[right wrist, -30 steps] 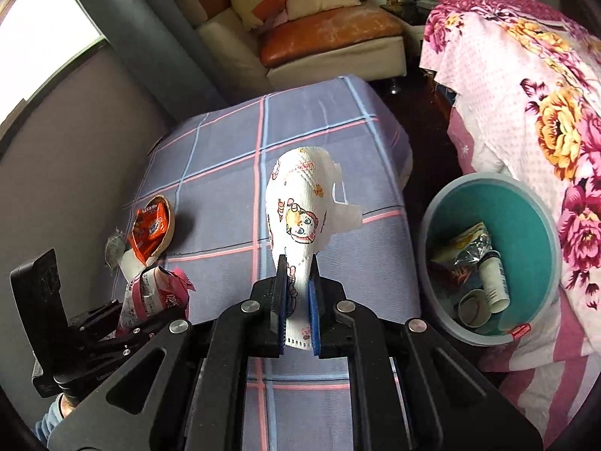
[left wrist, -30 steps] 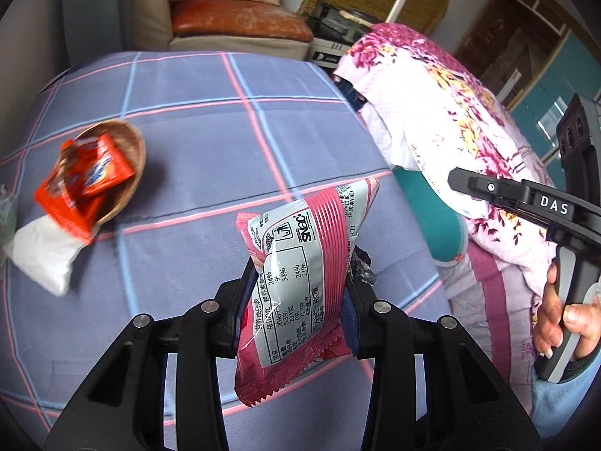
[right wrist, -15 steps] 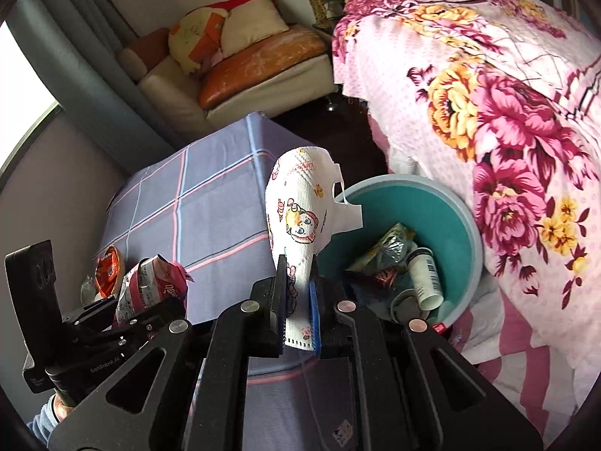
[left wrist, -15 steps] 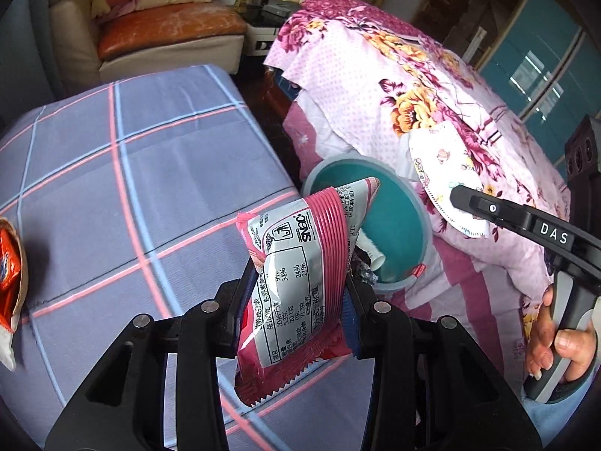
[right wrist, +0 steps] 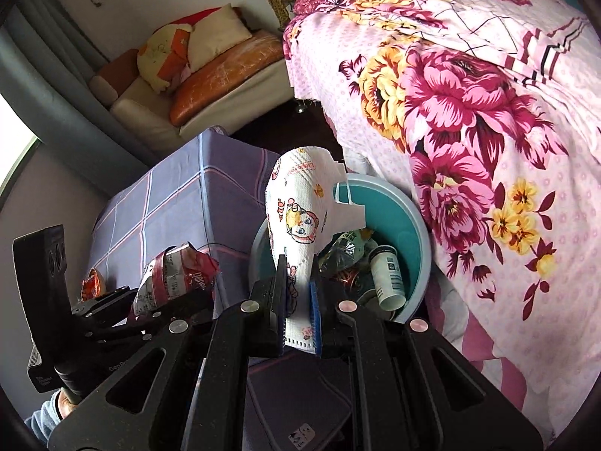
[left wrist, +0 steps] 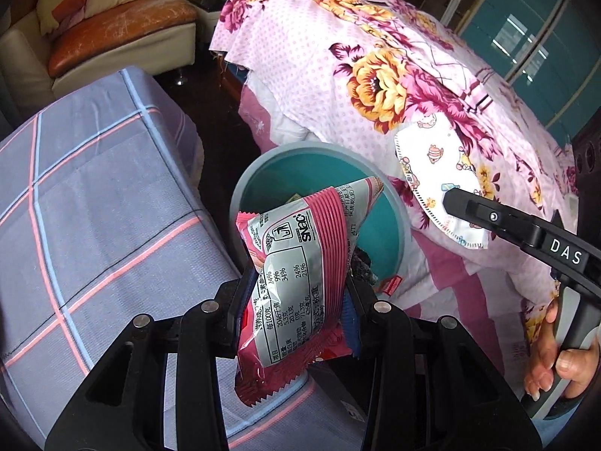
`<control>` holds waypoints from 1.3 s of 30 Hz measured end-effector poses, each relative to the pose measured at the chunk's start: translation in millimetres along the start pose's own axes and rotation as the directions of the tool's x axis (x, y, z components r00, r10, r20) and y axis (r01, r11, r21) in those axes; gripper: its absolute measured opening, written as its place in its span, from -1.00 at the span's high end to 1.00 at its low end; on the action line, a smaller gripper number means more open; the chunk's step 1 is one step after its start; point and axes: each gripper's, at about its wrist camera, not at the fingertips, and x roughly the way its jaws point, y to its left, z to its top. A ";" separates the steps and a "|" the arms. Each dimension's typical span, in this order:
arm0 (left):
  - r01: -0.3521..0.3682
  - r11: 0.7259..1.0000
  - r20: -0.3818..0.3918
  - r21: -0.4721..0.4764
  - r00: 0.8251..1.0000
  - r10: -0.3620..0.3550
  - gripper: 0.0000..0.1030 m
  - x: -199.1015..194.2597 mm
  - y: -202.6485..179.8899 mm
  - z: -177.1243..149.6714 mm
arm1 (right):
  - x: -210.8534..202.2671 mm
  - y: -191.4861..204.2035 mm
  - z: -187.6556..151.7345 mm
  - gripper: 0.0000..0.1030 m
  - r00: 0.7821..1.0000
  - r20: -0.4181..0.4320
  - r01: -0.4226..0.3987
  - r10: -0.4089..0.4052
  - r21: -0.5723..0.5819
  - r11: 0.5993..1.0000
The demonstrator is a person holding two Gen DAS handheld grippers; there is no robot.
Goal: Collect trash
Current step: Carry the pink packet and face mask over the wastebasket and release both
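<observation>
1. The snack packet, pink-red and silver with printed nutrition text, stands upright between the pads of the left gripper, which is closed on its lower half; the jaws stand partly apart at the packet's width. Its top leans over the near rim of the teal bin.
2. The face mask, white with cartoon prints, is pinched by its lower edge in the right gripper, whose jaws are nearly together on the thin fabric. It rises in front of the bin's left rim.
3. Only the right wrist view looks into the bin: a white cup, crumpled foil wrappers and other litter lie inside. In the left view the packet hides most of that.
4. Only the left view shows a hand around the right gripper's handle, at the far right, with the mask seen side-on against the floral bedspread.
5. The right view shows the left gripper from the side, low left, with the packet crumpled in it, and an orange wrapper on the checked cloth behind.
6. A sofa with cushions stands far back.
</observation>
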 end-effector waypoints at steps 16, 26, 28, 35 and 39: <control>0.028 1.000 -0.045 0.003 0.999 -0.028 -0.05 39.7 -13.1 16.8 | 13.0 -26.7 8.9 0.77 1.000 -0.014 0.019 -0.019 0.046 0.999; 0.041 0.999 -0.047 -0.005 0.998 -0.042 -0.78 44.5 -15.7 18.6 | 13.0 -29.9 13.3 0.76 0.999 -0.014 0.029 -0.028 0.053 0.998; 0.043 0.999 -0.057 -0.004 0.997 -0.043 -0.79 45.6 -15.2 17.4 | 13.9 -29.1 14.0 0.76 0.999 -0.015 0.030 -0.030 0.052 0.998; 0.015 1.000 -0.054 0.016 0.998 -0.014 -0.79 40.7 -10.0 9.4 | 23.4 -21.4 14.3 0.76 0.999 -0.039 0.035 -0.034 0.036 0.999; 0.020 1.000 -0.050 -0.016 0.999 -0.021 -0.79 34.7 0.9 4.9 | 31.0 -14.1 13.8 0.76 0.998 -0.056 0.035 -0.034 0.024 0.999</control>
